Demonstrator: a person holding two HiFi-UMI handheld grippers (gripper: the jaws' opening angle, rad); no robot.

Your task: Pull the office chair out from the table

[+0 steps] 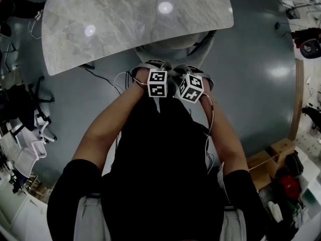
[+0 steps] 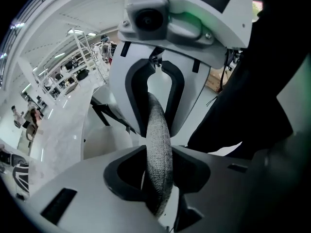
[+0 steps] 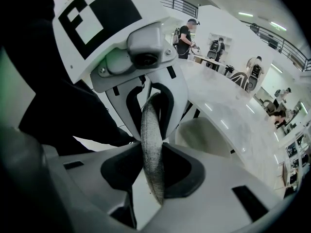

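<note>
Two forearms, the left forearm (image 1: 108,127) and the right forearm (image 1: 223,134), stretch forward and down from the person's body, converging so the claws sit side by side. The left claw (image 2: 158,178) is clamped on the grey fabric rim (image 2: 159,130) of the office chair (image 1: 173,48) back. The right claw (image 3: 153,164) pinches the same rim just beside it. The chair stands tucked under the near edge of the marble surface (image 1: 125,19), its pale shell partly beneath the top.
</note>
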